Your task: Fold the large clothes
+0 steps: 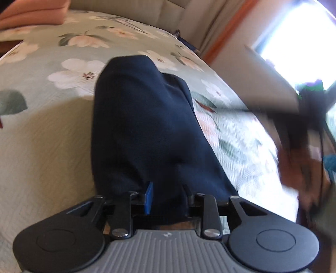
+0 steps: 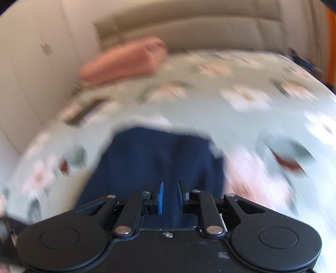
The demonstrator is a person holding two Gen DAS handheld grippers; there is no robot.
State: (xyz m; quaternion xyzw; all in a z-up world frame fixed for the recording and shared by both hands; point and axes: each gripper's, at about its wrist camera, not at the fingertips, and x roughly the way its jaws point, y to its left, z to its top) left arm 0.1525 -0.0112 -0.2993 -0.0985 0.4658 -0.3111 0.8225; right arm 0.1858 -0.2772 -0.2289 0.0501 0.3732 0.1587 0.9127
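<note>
Between the blue-padded fingers [image 1: 149, 197] of the left gripper [image 1: 168, 198], dark fabric fills the gap: the jaws stand moderately apart with a bunched edge of the navy garment [image 1: 145, 126] pressed between them, the right finger largely buried in cloth. At the right gripper [image 2: 170, 196], the two blue pads [image 2: 160, 197] stand close together with only a narrow gap, and navy cloth shows within and behind that gap; blur prevents certainty on whether the fabric is actually pinched. From the left gripper outward, the navy garment extends as a long, narrow, folded band, its long axis running away from the camera and slightly leftward, ending in a rounded far end that rests on the bedspread [image 1: 52, 130]. In the right wrist view, the same garment [image 2: 151, 157] spreads forward from the fingers as a broad dark panel with a curved far edge. Neither view shows a container. Supporting surface: a bed covered by a pale green quilted bedspread [image 2: 241, 117] printed with large white and pink flowers and dark leaves. Near the far end lies a folded pink item [image 1: 35, 14], also visible, blurred, from the right wrist [image 2: 124, 61]. Behind it stands a beige padded headboard [image 2: 210, 27]. A bright window [image 1: 298, 35] with pale curtains [image 1: 210, 27] occupies the upper right, where the other handheld device [image 1: 302, 126] appears motion-blurred.
</note>
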